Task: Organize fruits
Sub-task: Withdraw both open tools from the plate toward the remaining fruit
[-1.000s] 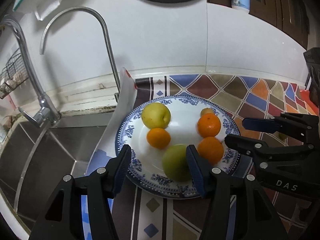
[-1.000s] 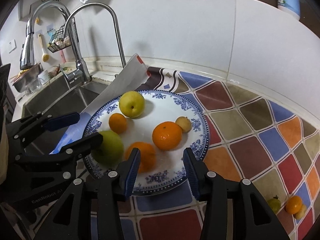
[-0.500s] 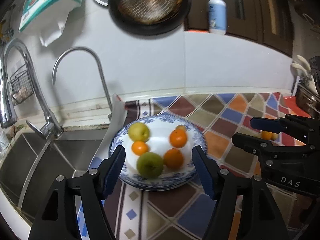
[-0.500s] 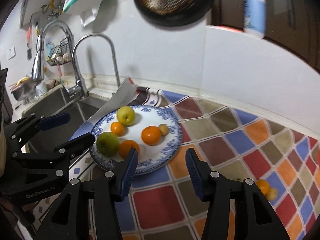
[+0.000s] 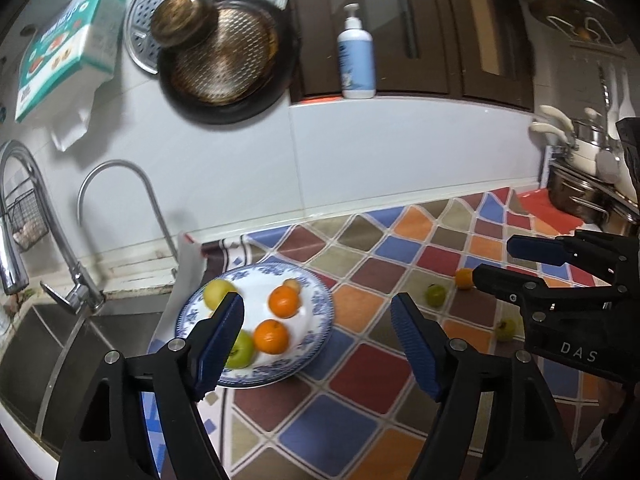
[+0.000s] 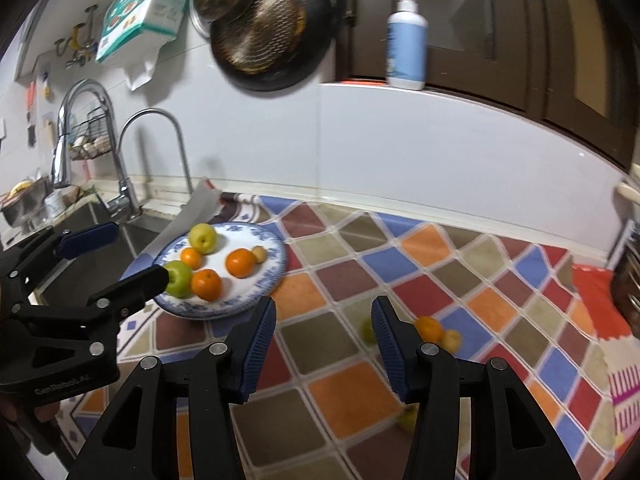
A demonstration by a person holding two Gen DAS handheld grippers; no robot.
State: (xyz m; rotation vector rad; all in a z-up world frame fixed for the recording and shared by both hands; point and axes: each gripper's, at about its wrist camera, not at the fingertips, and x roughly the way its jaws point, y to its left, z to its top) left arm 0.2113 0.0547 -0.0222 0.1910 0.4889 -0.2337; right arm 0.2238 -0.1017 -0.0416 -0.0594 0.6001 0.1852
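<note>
A blue-and-white plate [image 5: 316,300] [image 6: 272,268] holds several fruits: oranges [image 5: 283,301], a green apple [image 6: 179,278] and a yellow apple [image 6: 203,238]. Loose fruit lies on the colourful mat to its right: a green fruit [image 5: 435,294], a small orange [image 5: 464,278] and a yellowish fruit [image 5: 505,328]; in the right wrist view an orange [image 6: 429,327] and a yellow fruit [image 6: 452,339] lie just beyond the right finger. My left gripper [image 5: 318,346] is open and empty, raised over the plate's right edge. My right gripper [image 6: 323,346] is open and empty above the mat.
A sink [image 5: 48,344] with a curved tap [image 5: 120,208] lies left of the plate. A white sheet [image 5: 188,256] leans behind the plate. Pots [image 5: 588,188] stand at the far right. A pan [image 5: 228,60] hangs on the wall; a pump bottle [image 5: 355,56] stands on a ledge.
Both grippers have pulled up and back from the plate, so the plate looks smaller and the loose fruits on the mat have come into view. Both stay open.
</note>
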